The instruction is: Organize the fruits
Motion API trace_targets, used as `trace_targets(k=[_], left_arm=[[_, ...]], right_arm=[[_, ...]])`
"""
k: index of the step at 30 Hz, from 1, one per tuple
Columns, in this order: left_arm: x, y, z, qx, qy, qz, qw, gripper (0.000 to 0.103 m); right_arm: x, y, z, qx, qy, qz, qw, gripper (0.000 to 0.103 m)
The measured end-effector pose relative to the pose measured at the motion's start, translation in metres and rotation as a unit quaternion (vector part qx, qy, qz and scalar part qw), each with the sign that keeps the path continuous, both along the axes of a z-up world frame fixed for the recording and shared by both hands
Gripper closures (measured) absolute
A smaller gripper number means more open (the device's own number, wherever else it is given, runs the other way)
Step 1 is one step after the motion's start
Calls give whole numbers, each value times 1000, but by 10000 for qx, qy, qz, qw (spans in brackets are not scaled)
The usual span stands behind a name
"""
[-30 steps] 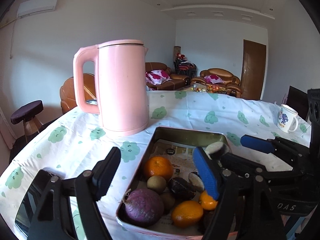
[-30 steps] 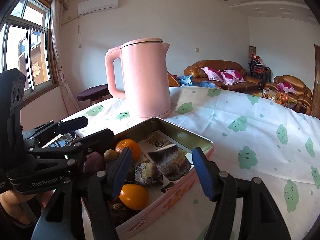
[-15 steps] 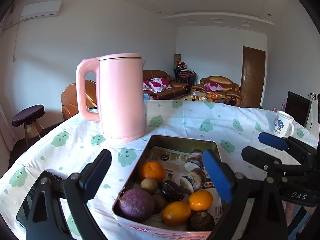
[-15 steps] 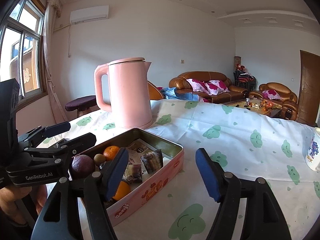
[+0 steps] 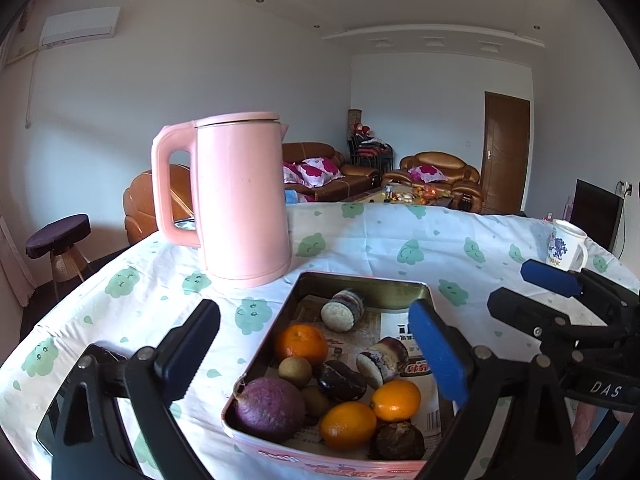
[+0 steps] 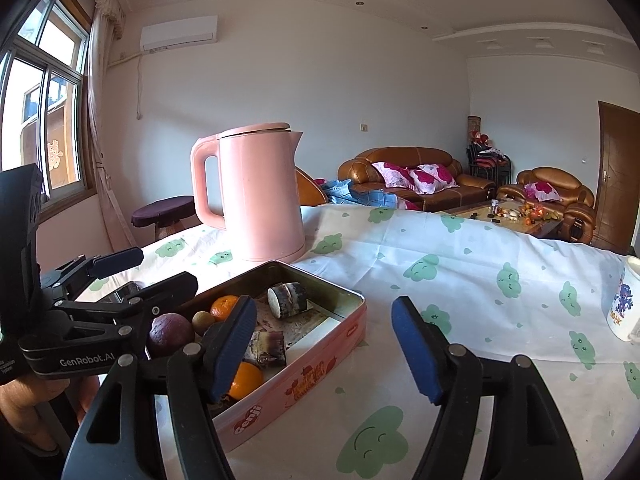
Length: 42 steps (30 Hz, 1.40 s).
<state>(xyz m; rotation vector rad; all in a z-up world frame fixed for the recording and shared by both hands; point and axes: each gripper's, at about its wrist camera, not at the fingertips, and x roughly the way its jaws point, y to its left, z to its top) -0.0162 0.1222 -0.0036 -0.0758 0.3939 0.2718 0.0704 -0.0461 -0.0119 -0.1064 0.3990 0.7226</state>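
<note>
A pink metal tin (image 5: 362, 280) (image 6: 320, 364) on the table holds several fruits: a purple round fruit (image 5: 269, 408), oranges (image 5: 301, 343) (image 5: 395, 400), a small kiwi (image 5: 295, 371) and two sugarcane pieces (image 5: 343, 309) (image 6: 287, 299). My left gripper (image 5: 316, 354) is open and empty, raised over the near end of the tin. My right gripper (image 6: 324, 344) is open and empty, held above the tin's right side; it also shows in the left wrist view (image 5: 532, 292).
A tall pink kettle (image 5: 236, 196) (image 6: 256, 196) stands just behind the tin. A white mug (image 5: 566, 244) (image 6: 624, 304) sits at the table's right. A dark phone (image 5: 56, 412) lies near the left edge. The table has a white cloth with green prints.
Both grippers have lifted and pulled back from the tin. A sugarcane piece that was between the right gripper's fingers now lies in the tin.
</note>
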Motion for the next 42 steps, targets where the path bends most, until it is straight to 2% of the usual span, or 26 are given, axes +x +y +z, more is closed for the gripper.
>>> trace_targets(k=[20,26,31,42], left_arm=[[0,-7,1,81,3,-79,9999,2],[0,-14,4,164,-13,-160,9997,0],[0,-16,7,87,-34,-277,9996,0],[2,-30,8,266,-65,-364,9990,0]], right_arm=[[-3,-5,-1,22,-35,-71,10000,31],[-8,-9,4,-28,-197,-142,9997,31],[-6,-16,7,-10,-271,-218,9994,31],[-5,-29,10,96,-263,-333,9991,31]])
